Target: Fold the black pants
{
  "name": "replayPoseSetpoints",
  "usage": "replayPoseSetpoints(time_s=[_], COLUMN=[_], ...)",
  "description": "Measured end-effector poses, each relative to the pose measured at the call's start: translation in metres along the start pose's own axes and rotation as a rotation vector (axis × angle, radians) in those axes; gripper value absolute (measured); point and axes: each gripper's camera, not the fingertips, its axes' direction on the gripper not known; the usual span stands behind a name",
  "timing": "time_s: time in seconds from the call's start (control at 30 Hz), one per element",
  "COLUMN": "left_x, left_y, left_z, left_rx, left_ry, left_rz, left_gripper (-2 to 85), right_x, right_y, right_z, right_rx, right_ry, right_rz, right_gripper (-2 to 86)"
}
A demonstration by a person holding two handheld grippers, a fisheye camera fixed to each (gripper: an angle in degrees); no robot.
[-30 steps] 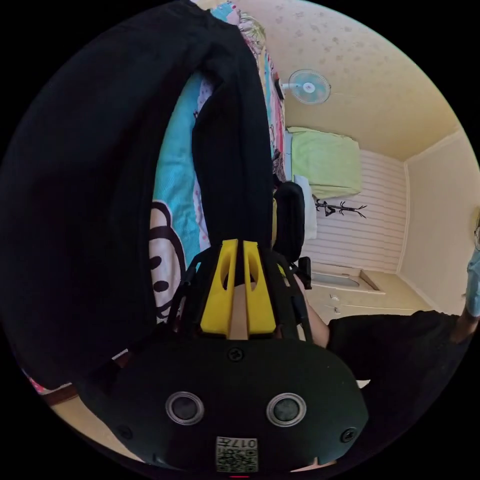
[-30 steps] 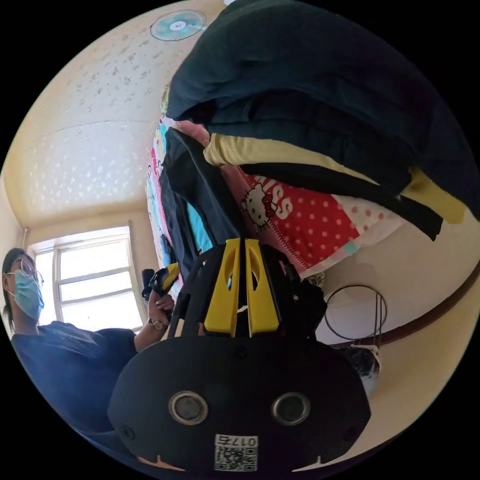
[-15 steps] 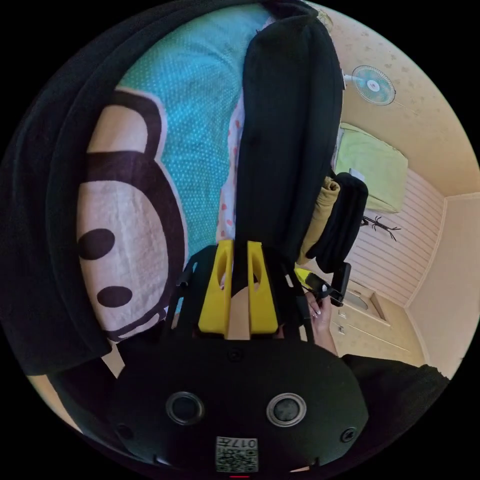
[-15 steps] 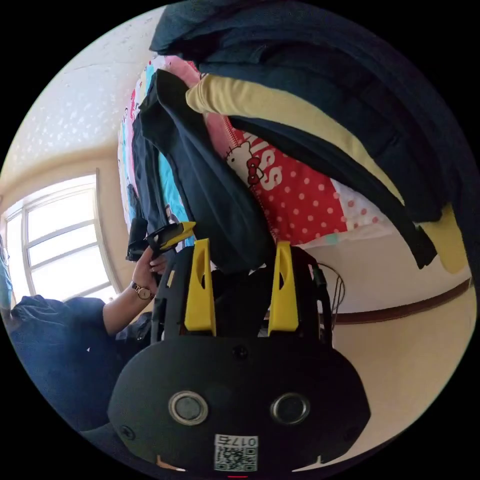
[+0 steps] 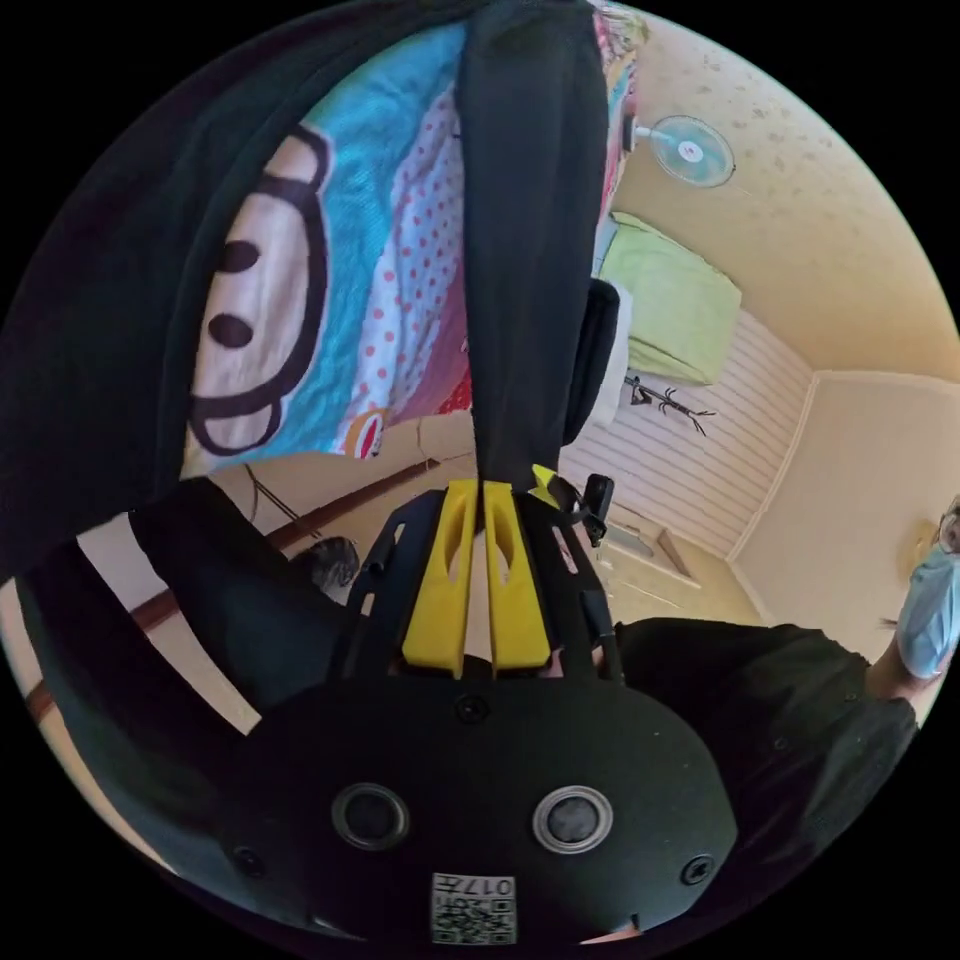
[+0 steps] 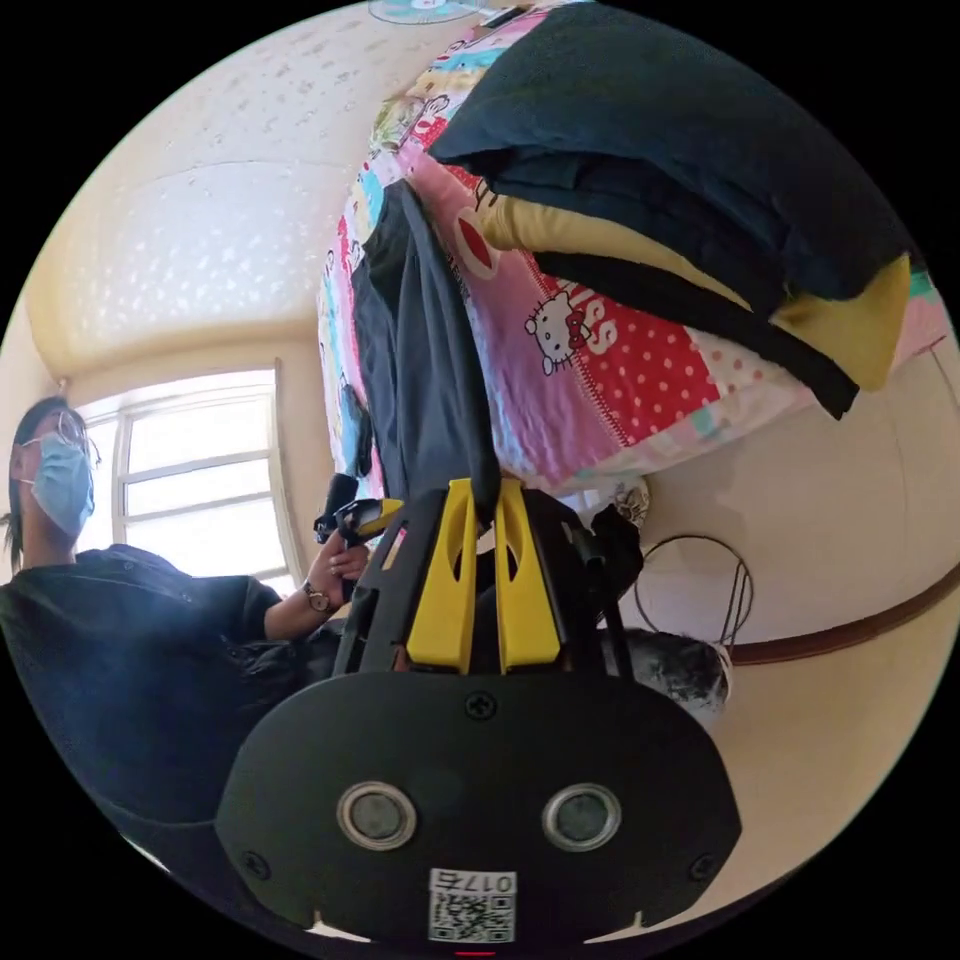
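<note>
The black pants (image 5: 530, 250) lie over a cartoon-print bedspread (image 5: 330, 300) and hang off the bed's edge. My left gripper (image 5: 478, 492) is shut on a hanging end of one leg. More black cloth (image 5: 90, 330) covers the left side of the left gripper view. In the right gripper view the pants (image 6: 425, 340) run down from the bed into my right gripper (image 6: 482, 492), whose jaws are shut on the cloth. A person's hand holds the left gripper (image 6: 358, 518) just to the left, beside the same pants.
A stack of folded dark and yellow clothes (image 6: 700, 190) sits on the bedspread (image 6: 610, 390) next to the pants. A round wire stand (image 6: 700, 610) is on the floor by the bed. The person (image 6: 130, 650) stands by a window (image 6: 190, 480). A wall fan (image 5: 690, 150) hangs above.
My right gripper, open around the pants half a second ago, has shut on the cloth. The left gripper stays shut. Both views have pulled back from the bed.
</note>
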Motion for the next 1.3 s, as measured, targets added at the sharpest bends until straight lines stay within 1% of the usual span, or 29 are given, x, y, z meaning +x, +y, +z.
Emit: replayPoseSetpoints(time_s=[0.03, 0.1, 0.17, 0.23, 0.27, 0.33, 0.37, 0.4, 0.43, 0.5, 0.57, 0.6, 0.63, 0.67, 0.7, 0.8, 0.87, 0.93, 1.0, 1.07, 1.1, 1.17, 1.2, 1.27, 1.3], left_x=[-0.004, 0.008, 0.038, 0.093, 0.107, 0.159, 0.17, 0.188, 0.198, 0.202, 0.195, 0.186, 0.175, 0.17, 0.162, 0.148, 0.139, 0.129, 0.127, 0.131, 0.134, 0.14, 0.143, 0.148, 0.151], left_y=[0.008, 0.014, 0.008, -0.011, -0.016, -0.039, -0.046, -0.058, -0.07, -0.084, -0.096, -0.102, -0.103, -0.102, -0.097, -0.078, -0.07, -0.063, -0.059, -0.057, -0.057, -0.057, -0.058, -0.058, -0.058], left_z=[-0.023, -0.053, -0.07, -0.071, -0.068, -0.053, -0.049, -0.041, -0.034, -0.026, -0.013, -0.002, 0.008, 0.012, 0.016, 0.002, -0.003, -0.011, -0.02, -0.03, -0.035, -0.041, -0.044, -0.049, -0.051], left_rx=[0.098, 0.214, 0.248, 0.214, 0.201, 0.141, 0.116, 0.07, 0.039, 0.005, -0.068, -0.139, -0.206, -0.234, -0.258, -0.186, -0.168, -0.15, -0.125, -0.096, -0.081, -0.069, -0.065, -0.059, -0.053], left_ry=[0.065, 0.138, 0.14, 0.095, 0.085, 0.041, 0.017, -0.053, -0.124, -0.19, -0.251, -0.265, -0.264, -0.26, -0.251, -0.2, -0.135, -0.089, -0.08, -0.087, -0.097, -0.109, -0.103, -0.093, -0.087], left_rz=[-0.005, 0.038, 0.123, 0.23, 0.254, 0.352, 0.373, 0.403, 0.398, 0.367, 0.333, 0.302, 0.27, 0.257, 0.242, 0.221, 0.204, 0.178, 0.17, 0.174, 0.177, 0.185, 0.188, 0.187, 0.186], left_gripper=[0.2, 1.6, 3.6, 7.5, 8.8, 17.4, 19.7, 22.5, 23.5, 24.0, 23.8, 23.5, 22.6, 21.8, 18.9, 7.7, 5.4, 3.7, 2.1, 0.5, 0.0, -0.4, -0.5, -0.6, -0.6], right_x=[-0.016, -0.044, -0.085, -0.114, -0.132, -0.154, -0.166, -0.171, -0.18, -0.193, -0.209, -0.212, -0.218, -0.223, -0.225, -0.229, -0.224, -0.22, -0.228, -0.253, -0.26, -0.288, -0.295, -0.318, -0.323], right_y=[-0.001, -0.004, -0.01, -0.016, -0.02, -0.027, -0.03, -0.031, -0.034, -0.036, -0.037, -0.037, -0.036, -0.036, -0.036, -0.04, -0.055, -0.079, -0.115, -0.186, -0.206, -0.291, -0.311, -0.39, -0.406], right_z=[-0.002, -0.001, 0.007, 0.017, 0.028, 0.052, 0.069, 0.078, 0.097, 0.123, 0.155, 0.162, 0.176, 0.188, 0.194, 0.21, 0.212, 0.206, 0.193, 0.188, 0.19, 0.209, 0.217, 0.263, 0.275], right_rx=[-0.003, -0.023, -0.091, -0.155, -0.208, -0.313, -0.372, -0.399, -0.447, -0.501, -0.551, -0.562, -0.583, -0.605, -0.618, -0.695, -0.827, -0.876, -0.796, -0.66, -0.623, -0.449, -0.414, -0.324, -0.301], right_ry=[-0.007, 0.031, 0.025, -0.008, -0.017, -0.006, 0.007, 0.008, 0.004, -0.012, -0.038, -0.042, -0.043, -0.034, -0.031, -0.04, -0.063, -0.065, -0.04, 0.062, 0.093, 0.256, 0.275, 0.365, 0.38], right_rz=[-0.051, -0.136, -0.272, -0.377, -0.436, -0.518, -0.566, -0.582, -0.607, -0.645, -0.679, -0.682, -0.688, -0.692, -0.695, -0.693, -0.654, -0.6, -0.574, -0.533, -0.526, -0.438, -0.428, -0.312, -0.289], right_gripper=[3.8, 3.8, 3.8, 3.8, 3.9, 3.9, 3.9, 3.9, 3.9, 4.0, 4.0, 4.0, 4.0, 4.0, 3.9, 3.7, 3.5, 3.2, 3.1, 4.6, 5.2, 11.0, 12.2, 16.1, 16.5])
